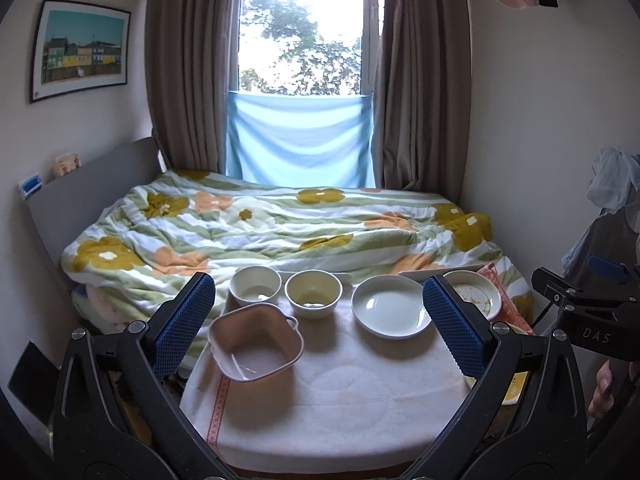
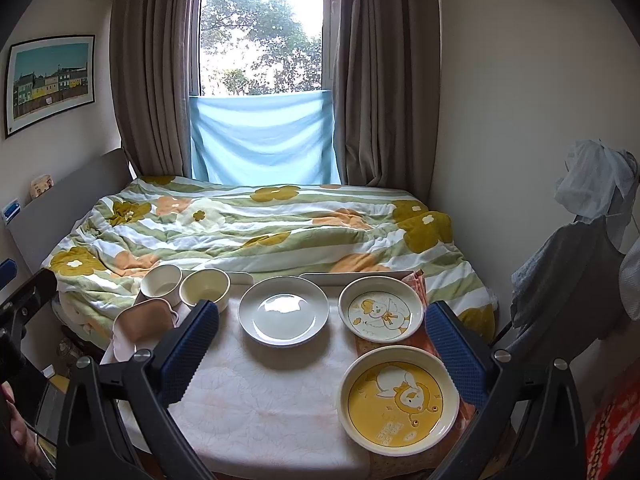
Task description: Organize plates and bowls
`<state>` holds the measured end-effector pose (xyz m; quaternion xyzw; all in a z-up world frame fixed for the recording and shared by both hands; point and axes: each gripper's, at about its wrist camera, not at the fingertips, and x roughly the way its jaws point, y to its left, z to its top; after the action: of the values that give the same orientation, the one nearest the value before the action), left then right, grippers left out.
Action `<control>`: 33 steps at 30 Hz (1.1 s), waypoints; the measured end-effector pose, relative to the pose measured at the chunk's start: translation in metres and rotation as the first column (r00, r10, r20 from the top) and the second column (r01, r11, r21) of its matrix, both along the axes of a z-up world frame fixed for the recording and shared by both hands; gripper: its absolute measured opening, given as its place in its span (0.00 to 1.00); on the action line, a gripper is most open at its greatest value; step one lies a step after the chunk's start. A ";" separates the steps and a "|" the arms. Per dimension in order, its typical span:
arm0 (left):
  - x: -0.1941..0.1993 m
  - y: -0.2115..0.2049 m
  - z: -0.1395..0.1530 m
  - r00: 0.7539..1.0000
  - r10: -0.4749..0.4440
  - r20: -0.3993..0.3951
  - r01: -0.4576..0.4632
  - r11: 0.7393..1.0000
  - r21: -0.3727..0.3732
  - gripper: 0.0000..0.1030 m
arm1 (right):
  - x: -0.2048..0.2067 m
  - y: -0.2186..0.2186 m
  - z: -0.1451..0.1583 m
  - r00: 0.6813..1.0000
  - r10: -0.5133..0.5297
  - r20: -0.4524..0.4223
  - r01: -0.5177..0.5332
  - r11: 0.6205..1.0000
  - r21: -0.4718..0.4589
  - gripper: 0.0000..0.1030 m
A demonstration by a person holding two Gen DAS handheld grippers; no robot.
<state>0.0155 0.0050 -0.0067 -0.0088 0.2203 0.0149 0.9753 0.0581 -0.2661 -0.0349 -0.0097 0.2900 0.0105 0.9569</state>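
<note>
On the cloth-covered table (image 1: 340, 400) stand a pink square bowl (image 1: 256, 344), a white round bowl (image 1: 255, 285), a cream round bowl (image 1: 314, 293) and a plain white plate (image 1: 392, 306). A duck-print plate (image 2: 381, 309) sits at the far right and a yellow duck plate (image 2: 398, 398) at the near right. My left gripper (image 1: 318, 320) is open and empty above the table's near left. My right gripper (image 2: 322, 344) is open and empty above the near right. The white plate (image 2: 283, 310) also shows in the right wrist view.
A bed with a flowered quilt (image 1: 280, 224) lies right behind the table. A flat white tray (image 2: 360, 276) lies at the table's far edge. Clothes hang on a rack (image 2: 592, 240) at the right. Curtains (image 2: 380, 80) frame the window.
</note>
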 end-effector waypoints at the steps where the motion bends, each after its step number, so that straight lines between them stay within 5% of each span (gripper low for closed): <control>1: 0.000 -0.001 0.001 1.000 0.002 0.002 -0.002 1.000 0.006 1.00 | -0.001 0.001 -0.001 1.000 -0.002 -0.002 0.002 1.000 0.004 1.00; 10: 0.002 0.001 0.005 1.000 0.004 0.008 -0.004 1.000 -0.006 1.00 | -0.001 -0.002 -0.002 1.000 0.003 -0.030 -0.002 1.000 0.026 1.00; 17: 0.046 -0.021 -0.026 0.978 -0.162 -0.131 0.159 0.987 -0.028 1.00 | -0.007 -0.039 -0.039 0.983 -0.100 -0.152 0.119 0.986 0.118 1.00; 24: 0.104 -0.087 -0.099 0.882 -0.306 -0.359 0.280 0.952 -0.123 1.00 | -0.018 -0.108 -0.093 0.939 -0.213 -0.272 0.260 0.954 0.152 1.00; 33: 0.162 -0.196 -0.216 0.691 -0.448 -0.567 0.380 0.893 -0.243 0.97 | -0.002 -0.195 -0.177 0.905 -0.109 -0.410 0.256 0.912 0.321 0.95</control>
<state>0.1774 -0.1908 -0.2223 -0.0054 0.5189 -0.2152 0.8273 0.0558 -0.4608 -0.2122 0.1995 0.4639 -0.0248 0.8628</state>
